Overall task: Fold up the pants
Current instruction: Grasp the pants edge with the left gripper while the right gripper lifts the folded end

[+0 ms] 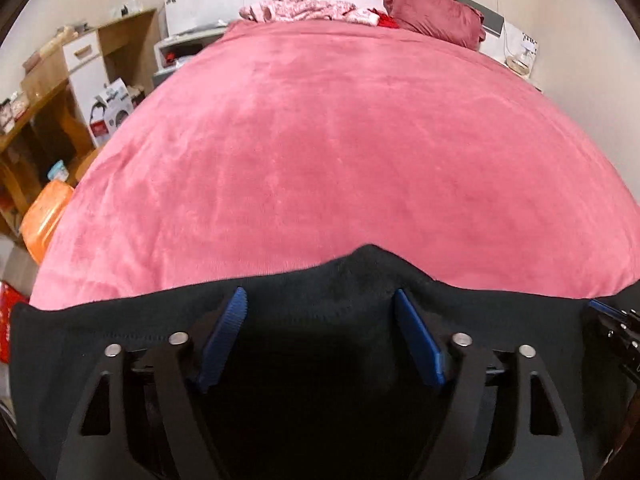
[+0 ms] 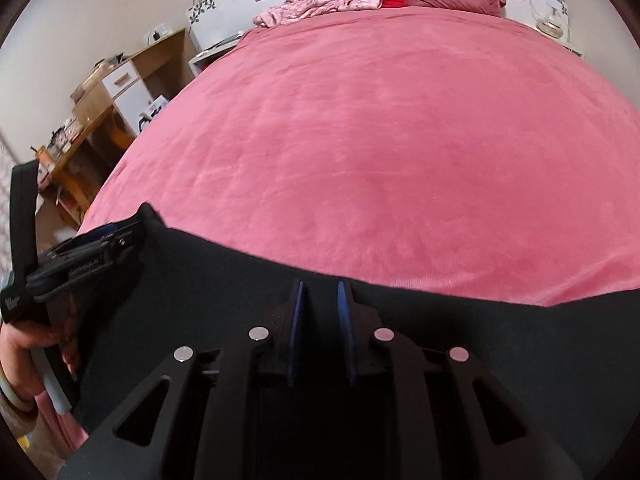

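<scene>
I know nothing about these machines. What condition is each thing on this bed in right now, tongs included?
Black knit pants: spread across the near edge of the pink plush bedspread.
Left tongs: open, pants beneath, nothing gripped.
Right tongs: nearly closed; whether they pinch the fabric is unclear.
Dark red velvet pillow: lying by the headboard.
Pink patterned clothes: crumpled.

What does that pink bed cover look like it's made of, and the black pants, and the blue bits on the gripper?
The pink bed cover looks like plush fleece or velvet: a soft nap with lighter brushed streaks. The black pants seem a matte knit, probably cotton or wool blend, with a faint ribbed stitch line. The blue pads on the left gripper look like ridged rubber or plastic.
</scene>
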The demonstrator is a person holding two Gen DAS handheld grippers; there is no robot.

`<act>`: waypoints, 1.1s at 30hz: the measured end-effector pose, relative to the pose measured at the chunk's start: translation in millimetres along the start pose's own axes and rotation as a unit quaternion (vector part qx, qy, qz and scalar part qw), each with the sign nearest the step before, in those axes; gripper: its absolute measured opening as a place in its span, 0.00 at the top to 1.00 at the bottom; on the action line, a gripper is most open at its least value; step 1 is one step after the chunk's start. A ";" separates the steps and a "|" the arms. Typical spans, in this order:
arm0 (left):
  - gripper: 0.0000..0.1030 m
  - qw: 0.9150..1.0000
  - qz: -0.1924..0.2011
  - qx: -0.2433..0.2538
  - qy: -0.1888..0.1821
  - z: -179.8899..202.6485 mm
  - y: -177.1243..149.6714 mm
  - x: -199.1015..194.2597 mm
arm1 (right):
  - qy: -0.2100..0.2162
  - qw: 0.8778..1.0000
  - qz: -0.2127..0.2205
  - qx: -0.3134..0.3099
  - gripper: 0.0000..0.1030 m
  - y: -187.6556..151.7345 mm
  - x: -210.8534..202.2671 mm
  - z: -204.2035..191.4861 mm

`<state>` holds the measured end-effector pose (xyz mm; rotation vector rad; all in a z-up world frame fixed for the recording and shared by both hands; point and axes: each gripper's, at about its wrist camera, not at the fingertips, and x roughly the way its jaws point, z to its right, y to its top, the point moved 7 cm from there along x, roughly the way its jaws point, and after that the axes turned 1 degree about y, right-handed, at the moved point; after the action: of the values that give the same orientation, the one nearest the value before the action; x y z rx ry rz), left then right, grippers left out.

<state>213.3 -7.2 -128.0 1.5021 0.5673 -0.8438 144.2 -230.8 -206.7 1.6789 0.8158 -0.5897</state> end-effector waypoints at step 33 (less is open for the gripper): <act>0.10 1.000 0.014 0.013 0.005 -41.4 -72.7 -66.2 | -0.072 0.873 0.224 0.426 0.43 -117.2 -239.4 319.5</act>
<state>123.9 50.9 -122.7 1.5366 0.5439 -0.8251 -88.8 -574.7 -182.5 2.4824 -0.0126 -0.7886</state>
